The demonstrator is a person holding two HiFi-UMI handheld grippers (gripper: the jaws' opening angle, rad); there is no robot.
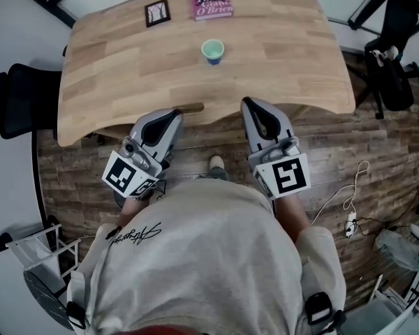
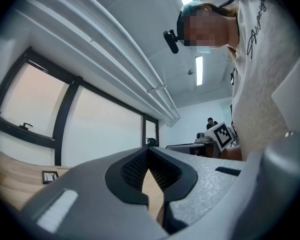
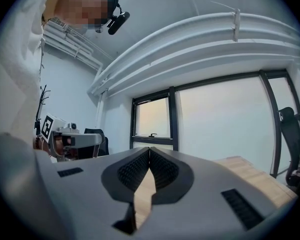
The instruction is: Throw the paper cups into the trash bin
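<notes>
We're at the near edge of the wooden table (image 1: pixel 126 82), both tools hovering just short of it and nothing picked up yet! The left gripper (image 1: pixel 173 115) has its jaws pressed together with nothing between them, and its own view backs that up: the ribbed pads (image 2: pixel 134 169) meet at the tip, with only tabletop showing through the slit below. Same story for the right gripper (image 1: pixel 249 105), jaws together and empty, pads (image 3: pixel 162 169) touching at the front. The target, a single paper cup (image 1: pixel 212 50), pale green inside with a blue wall, stands upright in the middle of the table, well beyond both tools and roughly between their lines. Farther off lie a pink book (image 1: pixel 211 0) and, to its left, a small dark-framed card (image 1: pixel 157 12) (neither belongs to the job). On progress, I'd call this the very start: the cup is untouched and no trash bin can be made out in any view, so everything is left to do, namely open a claw, reach across, close on the cup, carry it to the bin and let go
</notes>
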